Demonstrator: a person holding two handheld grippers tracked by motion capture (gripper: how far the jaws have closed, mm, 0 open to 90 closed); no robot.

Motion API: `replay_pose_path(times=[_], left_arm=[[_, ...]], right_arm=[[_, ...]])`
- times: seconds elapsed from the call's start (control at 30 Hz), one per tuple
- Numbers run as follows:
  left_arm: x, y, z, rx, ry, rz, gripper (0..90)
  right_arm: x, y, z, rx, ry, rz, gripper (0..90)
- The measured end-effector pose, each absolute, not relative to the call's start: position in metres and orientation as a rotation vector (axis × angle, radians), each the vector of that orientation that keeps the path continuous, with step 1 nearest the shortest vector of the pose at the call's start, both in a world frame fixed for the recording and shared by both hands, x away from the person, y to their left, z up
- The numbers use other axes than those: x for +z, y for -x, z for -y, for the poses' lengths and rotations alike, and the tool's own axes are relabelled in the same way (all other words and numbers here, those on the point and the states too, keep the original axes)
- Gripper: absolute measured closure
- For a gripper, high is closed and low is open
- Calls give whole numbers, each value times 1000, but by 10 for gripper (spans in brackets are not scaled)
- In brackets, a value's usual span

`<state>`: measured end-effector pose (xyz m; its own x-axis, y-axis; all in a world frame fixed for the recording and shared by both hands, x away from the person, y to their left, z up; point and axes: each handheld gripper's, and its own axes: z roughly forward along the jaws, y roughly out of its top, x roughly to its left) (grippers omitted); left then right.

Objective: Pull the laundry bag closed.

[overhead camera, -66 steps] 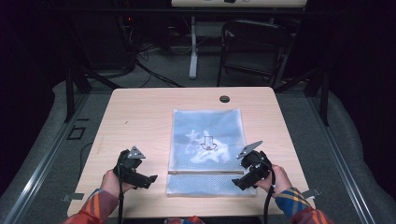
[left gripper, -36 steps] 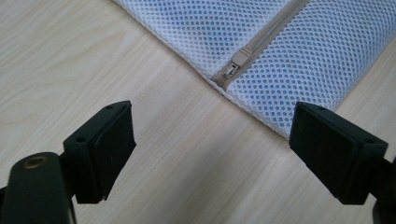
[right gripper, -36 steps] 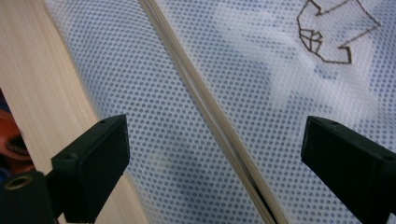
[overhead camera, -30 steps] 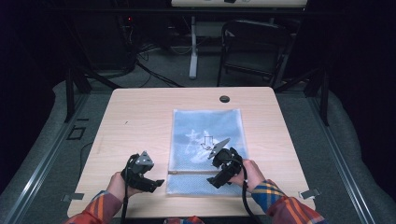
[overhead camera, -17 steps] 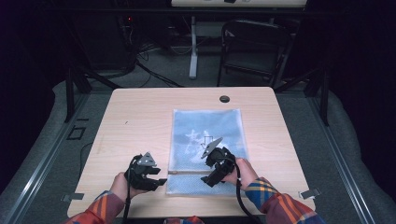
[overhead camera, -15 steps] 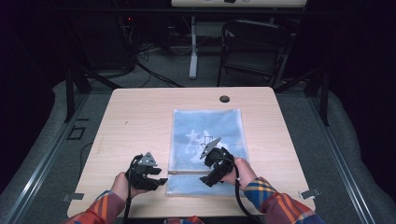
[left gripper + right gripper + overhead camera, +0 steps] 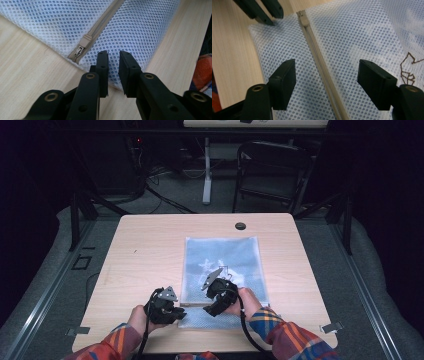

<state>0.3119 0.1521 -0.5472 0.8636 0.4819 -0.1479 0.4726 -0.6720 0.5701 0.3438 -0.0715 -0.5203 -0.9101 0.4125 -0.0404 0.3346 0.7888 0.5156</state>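
Note:
A pale blue-white mesh bag (image 7: 222,260) lies flat on the wooden table (image 7: 145,250), its beige zipper (image 7: 322,65) running along the near end. The zipper pull (image 7: 83,43) (image 7: 303,20) sits at the bag's left end. My left gripper (image 7: 177,312) (image 7: 113,56) rests at the bag's near left corner, just beside the pull; its jaws have just been closing and stand a narrow gap apart with mesh showing between them. My right gripper (image 7: 210,309) (image 7: 327,72) hovers over the zipper's middle, open; its jaws have been closing and straddle the zipper line. The left gripper (image 7: 276,18) shows beyond it.
A brown line drawing (image 7: 409,67) and white shapes are printed on the bag. A black round grommet (image 7: 240,226) sits near the table's far edge. A dark chair (image 7: 270,170) and cables stand beyond the table. Bare wood lies left of the bag.
My right gripper has moved left from the bag's right edge to the middle of the zipper. The left gripper shifted right onto the bag's corner. Both sets of jaws have narrowed.

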Motion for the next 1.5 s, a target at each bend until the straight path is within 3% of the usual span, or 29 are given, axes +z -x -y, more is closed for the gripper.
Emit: replay_pose_path(times=[0.33, 0.6, 1.03, 1.3, 1.5], left_arm=[[-552, -311, -155, 22, -2416, -661, 895], [-557, -314, -157, 13, -2421, -701, 899], [-564, -317, -155, 13, -2414, -711, 899], [-565, -317, -156, 4, -2405, -724, 900], [-566, -318, -157, -18, -2396, -746, 900]], right_arm=[[-527, -346, 53, 810, -553, -2827, 502], [-536, -347, 37, 826, -518, -2820, 625], [-546, -347, 18, 848, -476, -2814, 715], [-553, -350, 13, 857, -490, -2823, 726], [-558, -349, 10, 873, -465, -2828, 797]])
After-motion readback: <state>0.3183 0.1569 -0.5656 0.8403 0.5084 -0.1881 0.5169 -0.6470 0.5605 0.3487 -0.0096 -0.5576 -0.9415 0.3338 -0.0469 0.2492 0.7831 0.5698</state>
